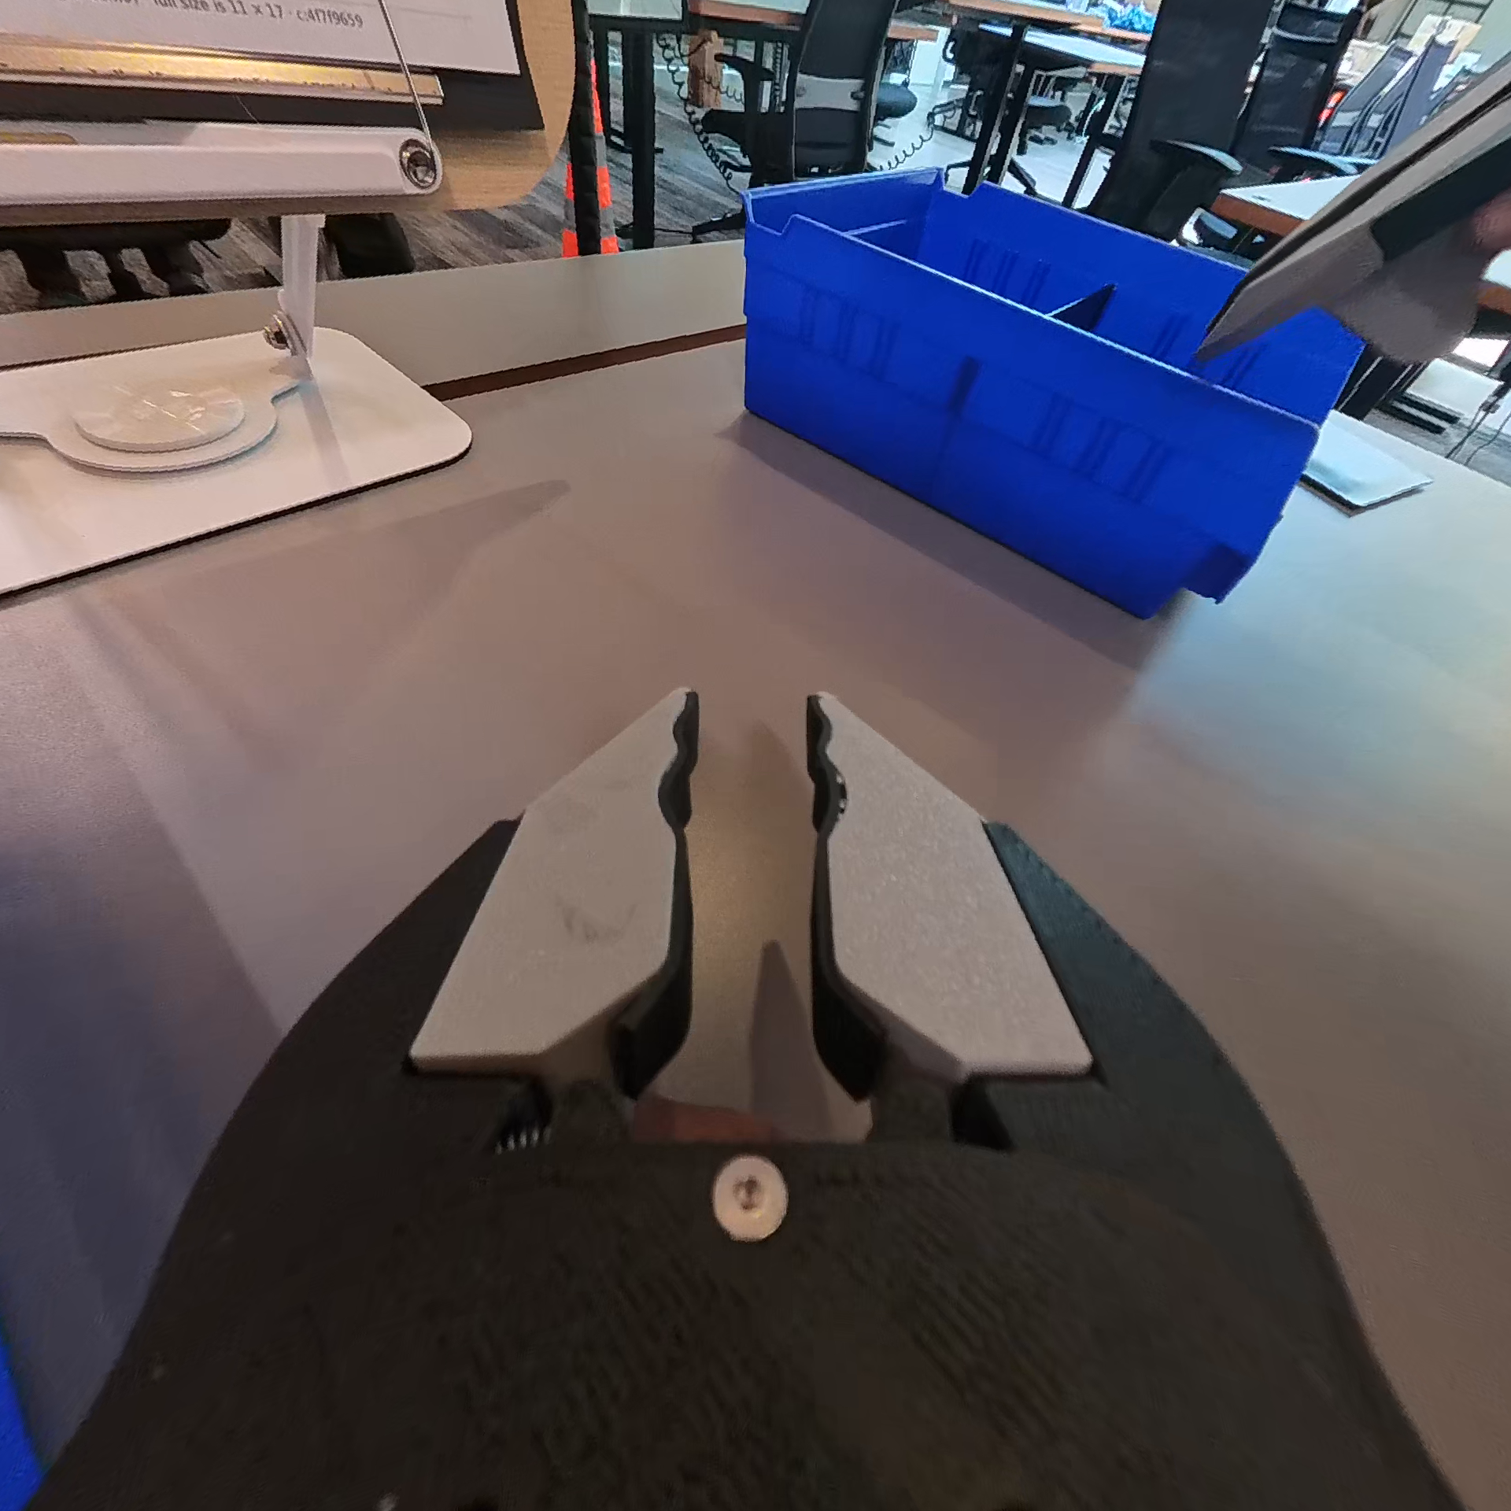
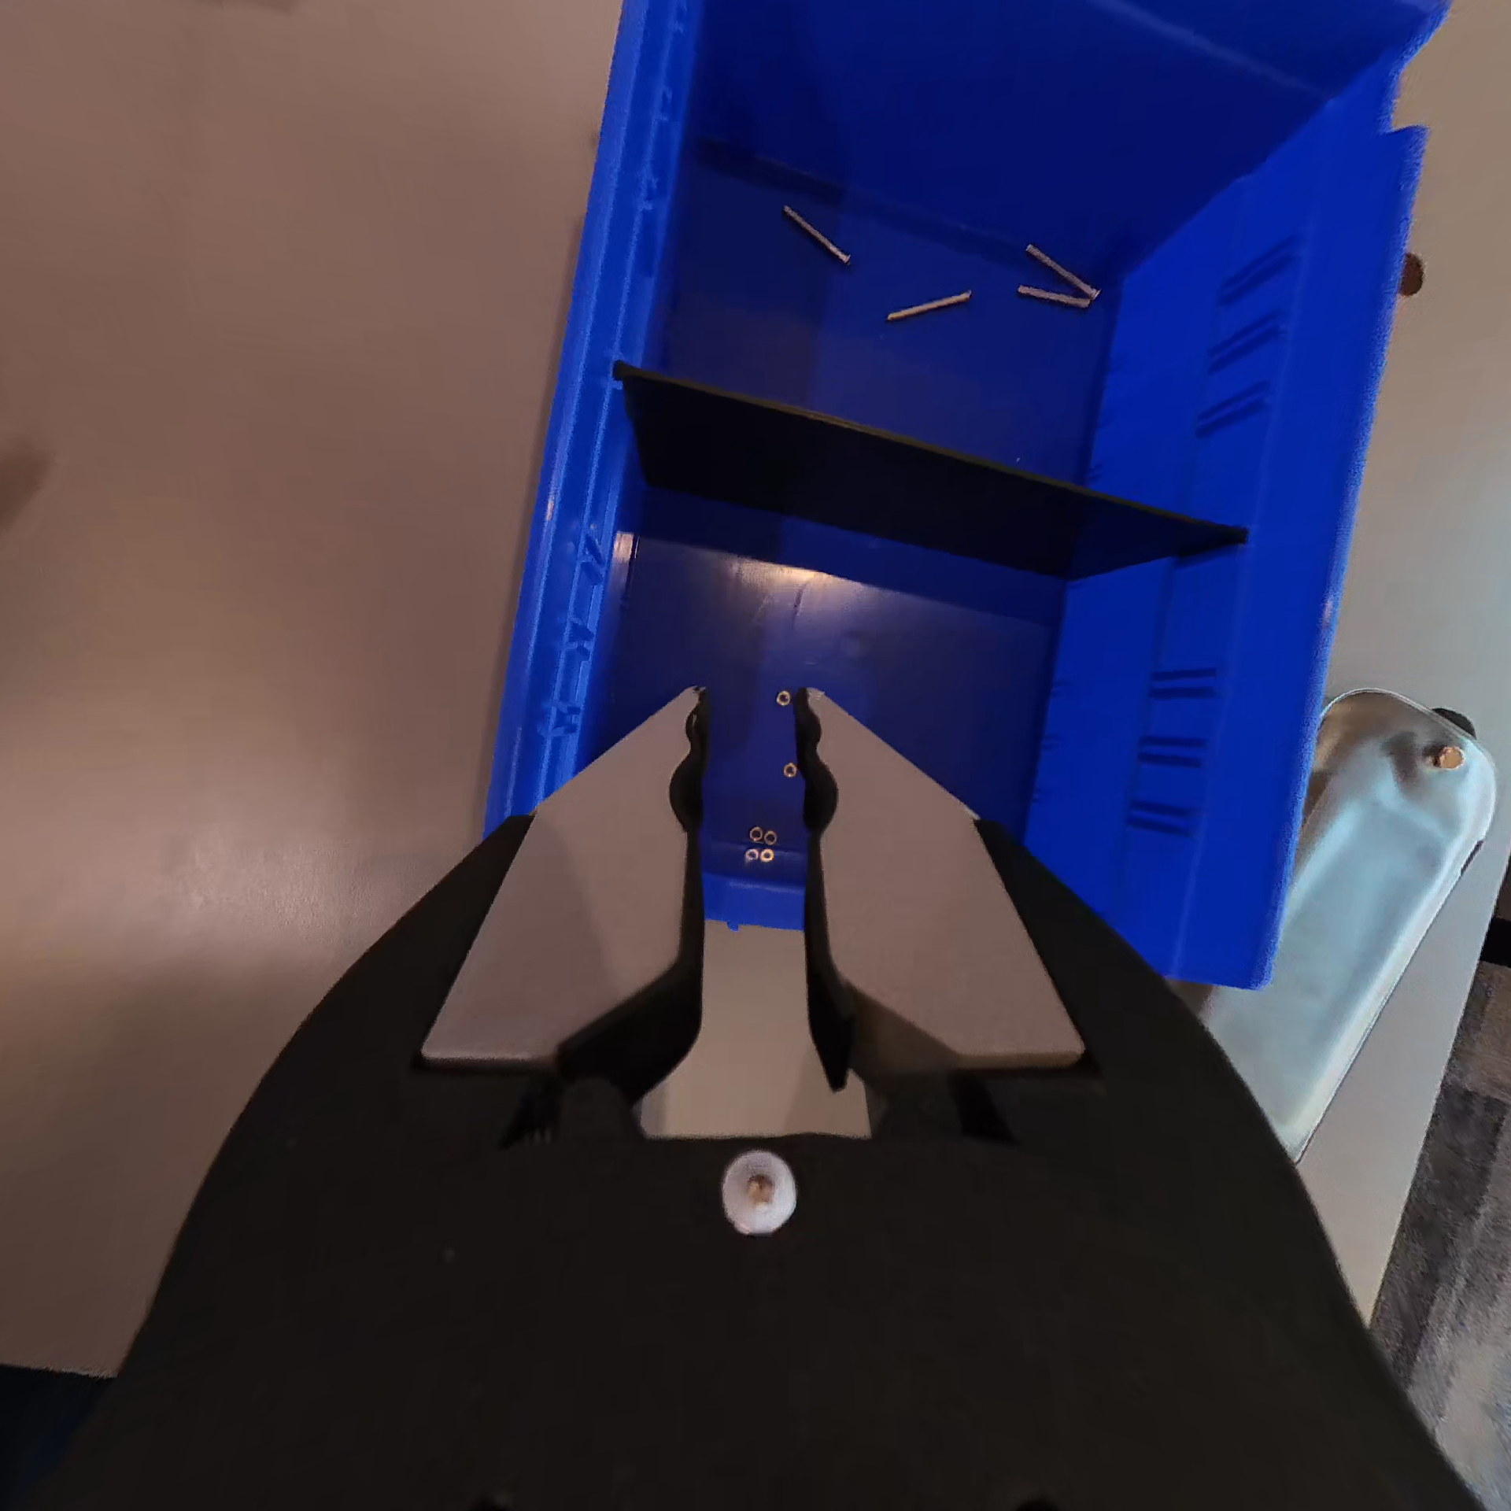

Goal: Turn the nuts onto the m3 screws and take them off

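While the right claw (image 2: pixel 751 695) is hovering part-open and empty over the nuts (image 2: pixel 762 845) at lower centre of the blue bin (image 2: pixel 1145 818), the left claw (image 1: pixel 751 707) is waiting, narrow and empty, above the counter (image 1: pixel 818 572); picking one nut seems next, needing precise closing.

each gripper (image 1: pixel 751 707): black textured body, grey fingers (image 1: pixel 572 899), silver screw (image 1: pixel 749 1198).

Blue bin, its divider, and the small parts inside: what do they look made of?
Blue bin: moulded plastic, glossy ribbed walls. Divider: dark, thin, matte sheet, probably plastic. Screws and nuts: likely metal, small and glinting; too small to tell more.
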Motion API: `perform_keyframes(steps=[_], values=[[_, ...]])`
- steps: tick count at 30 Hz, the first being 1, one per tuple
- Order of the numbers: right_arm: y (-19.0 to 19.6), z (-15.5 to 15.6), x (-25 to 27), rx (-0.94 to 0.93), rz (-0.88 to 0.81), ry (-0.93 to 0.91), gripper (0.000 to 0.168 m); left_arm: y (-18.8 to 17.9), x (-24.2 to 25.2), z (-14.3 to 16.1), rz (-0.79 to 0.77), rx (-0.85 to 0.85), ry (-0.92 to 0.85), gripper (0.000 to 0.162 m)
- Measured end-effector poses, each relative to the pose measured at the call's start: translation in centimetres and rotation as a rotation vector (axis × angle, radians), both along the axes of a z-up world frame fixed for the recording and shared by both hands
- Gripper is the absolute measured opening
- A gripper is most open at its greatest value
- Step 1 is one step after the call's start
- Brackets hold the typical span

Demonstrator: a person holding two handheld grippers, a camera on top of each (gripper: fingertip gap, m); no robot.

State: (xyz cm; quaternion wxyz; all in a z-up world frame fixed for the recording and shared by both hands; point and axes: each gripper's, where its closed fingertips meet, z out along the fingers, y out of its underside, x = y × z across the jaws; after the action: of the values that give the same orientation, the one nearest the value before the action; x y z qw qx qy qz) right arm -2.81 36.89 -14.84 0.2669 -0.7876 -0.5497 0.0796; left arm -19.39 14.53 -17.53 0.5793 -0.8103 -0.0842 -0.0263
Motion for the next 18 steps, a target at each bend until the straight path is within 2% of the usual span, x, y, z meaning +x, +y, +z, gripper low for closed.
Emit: perform_keyframes(steps=[6,11,13,16,18], values=[[-1.8,3.2,-1.4,0.047,0.052,0.224,0.021,0.1,0.1,0.0,-0.002,-0.004,0.01,0.025],[-6.6,6.0,-2.7,0.025,0.194,0.5,0.026,0.1,-0.1,-0.5,0.002,-0.025,0.035,0.025],[-7.7,5.3,-1.8,0.06,0.203,0.54,0.026,0.1,-0.1,-0.5,0.0,-0.026,0.046,0.025],[-8.0,2.4,0.3,0.109,0.179,0.54,0.027,0.0,-0.2,-0.2,0.009,-0.019,0.071,0.025],[-8.0,0.6,1.6,0.061,0.161,0.571,0.028,0.1,0.1,-0.4,-0.002,-0.024,0.072,0.025]])
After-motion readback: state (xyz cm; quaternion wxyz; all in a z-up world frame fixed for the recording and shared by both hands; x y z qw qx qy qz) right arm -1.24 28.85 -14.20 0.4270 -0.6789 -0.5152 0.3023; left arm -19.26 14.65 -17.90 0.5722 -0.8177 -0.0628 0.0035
